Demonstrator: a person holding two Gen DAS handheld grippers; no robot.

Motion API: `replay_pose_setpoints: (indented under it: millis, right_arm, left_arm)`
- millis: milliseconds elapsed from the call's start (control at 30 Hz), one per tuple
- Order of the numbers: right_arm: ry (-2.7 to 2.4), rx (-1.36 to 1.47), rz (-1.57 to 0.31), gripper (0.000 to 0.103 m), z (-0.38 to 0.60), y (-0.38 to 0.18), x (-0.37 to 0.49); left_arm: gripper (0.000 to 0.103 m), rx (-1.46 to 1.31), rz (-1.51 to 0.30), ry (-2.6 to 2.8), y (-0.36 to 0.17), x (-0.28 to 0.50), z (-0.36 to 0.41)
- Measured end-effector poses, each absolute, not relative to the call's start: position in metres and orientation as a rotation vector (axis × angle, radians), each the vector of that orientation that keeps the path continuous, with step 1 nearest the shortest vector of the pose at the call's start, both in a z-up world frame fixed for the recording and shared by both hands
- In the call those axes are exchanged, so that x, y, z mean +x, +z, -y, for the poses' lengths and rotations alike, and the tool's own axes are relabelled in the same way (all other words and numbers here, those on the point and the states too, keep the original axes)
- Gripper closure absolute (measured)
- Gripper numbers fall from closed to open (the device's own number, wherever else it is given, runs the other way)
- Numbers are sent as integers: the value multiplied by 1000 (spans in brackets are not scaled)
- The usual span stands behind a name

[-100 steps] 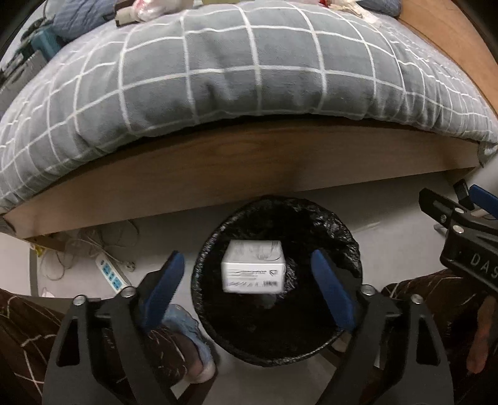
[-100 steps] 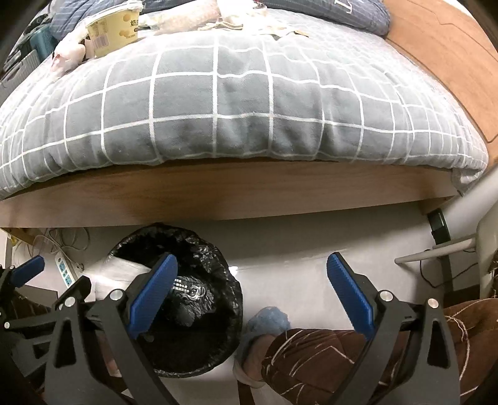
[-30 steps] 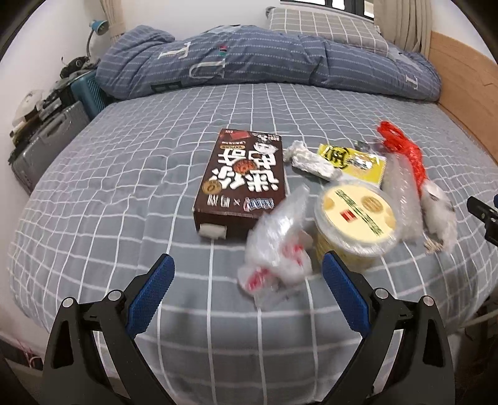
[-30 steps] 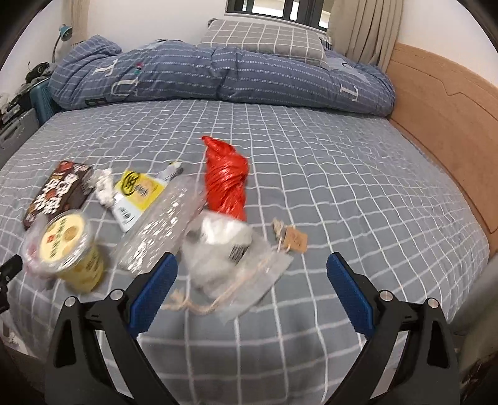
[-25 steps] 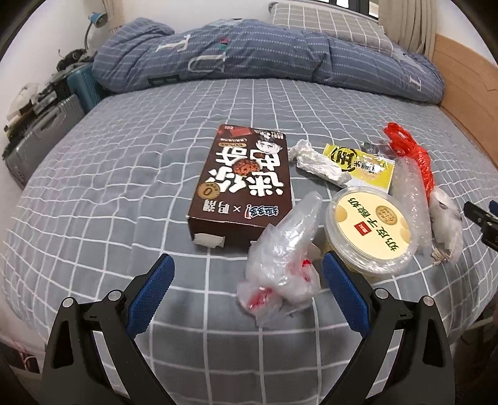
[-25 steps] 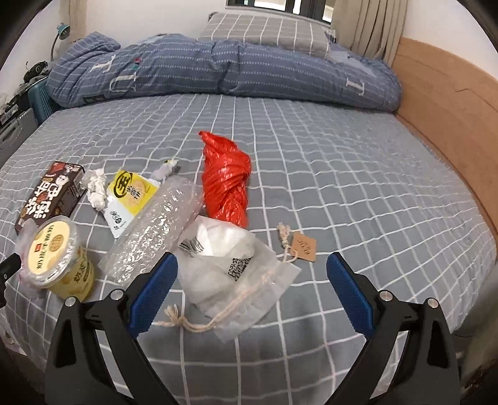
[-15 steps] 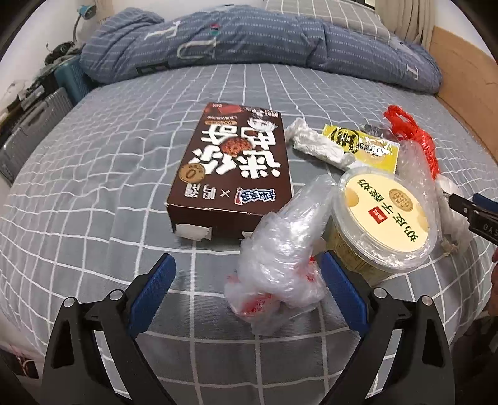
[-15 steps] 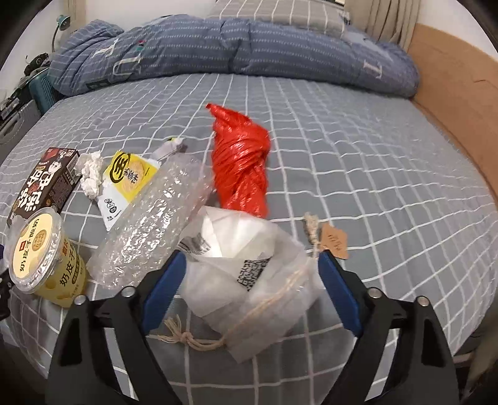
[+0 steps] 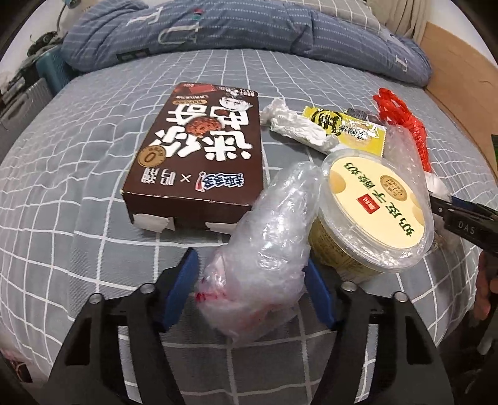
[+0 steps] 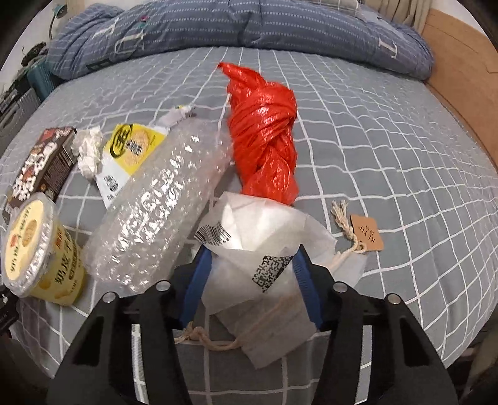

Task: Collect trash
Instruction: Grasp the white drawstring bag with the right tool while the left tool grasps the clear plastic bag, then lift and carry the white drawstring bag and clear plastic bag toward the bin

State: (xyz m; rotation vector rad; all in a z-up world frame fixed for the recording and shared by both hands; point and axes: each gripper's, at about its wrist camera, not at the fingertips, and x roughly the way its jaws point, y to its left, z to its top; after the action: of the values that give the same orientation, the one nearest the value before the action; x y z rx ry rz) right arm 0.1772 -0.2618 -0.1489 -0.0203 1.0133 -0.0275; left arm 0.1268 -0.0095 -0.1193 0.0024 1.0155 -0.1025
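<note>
Both hands are down on the bed [image 9: 77,187] now, where 3 seconds back they hung over the black bin on the floor, and a second ago both sets of fingers stood wide above the litter. The left gripper [image 9: 249,286] has just been closing: its blue fingers [image 9: 180,286] now flank the crumpled clear plastic wrap [image 9: 267,249], the right pad hard against it, the left pad at its edge, though whether they truly pinch it I cannot tell. The right gripper [image 10: 249,280] has been closing too, and its blue fingers [image 10: 199,280] press on both sides of the white drawstring pouch [image 10: 264,249], barcode and QR label up. Everything looms larger than half a second ago. The wrap leans between the brown snack box [image 9: 199,155] and the yellow lidded tub [image 9: 370,212], touching the tub. Tight quarters there. Beyond lie a wad of white tissue [image 9: 295,127] and a yellow packet [image 9: 348,131]. In the right view a roll of bubble wrap [image 10: 162,205] lies just left of the pouch, a knotted red plastic bag [image 10: 264,134] just behind it, and a brown paper tag [image 10: 365,232] on its string to the right. Open checked sheet runs wide to the right toward the wooden bed frame [image 10: 460,78], and the folded blue duvet [image 10: 249,25] closes off the far end. The near edge of the mattress sits right under both grippers.
</note>
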Motion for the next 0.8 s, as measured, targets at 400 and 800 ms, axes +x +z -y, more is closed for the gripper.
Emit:
replay_pose_setpoints:
  millis: [400, 800]
  right_arm:
    - [-33, -16, -1007, 69, 261, -146, 175]
    - [-45, -6, -1008, 82, 265, -138, 174]
  left_arm:
    - [45, -16, -998, -98, -114, 124, 7]
    - [45, 2, -969, -70, -101, 120, 5]
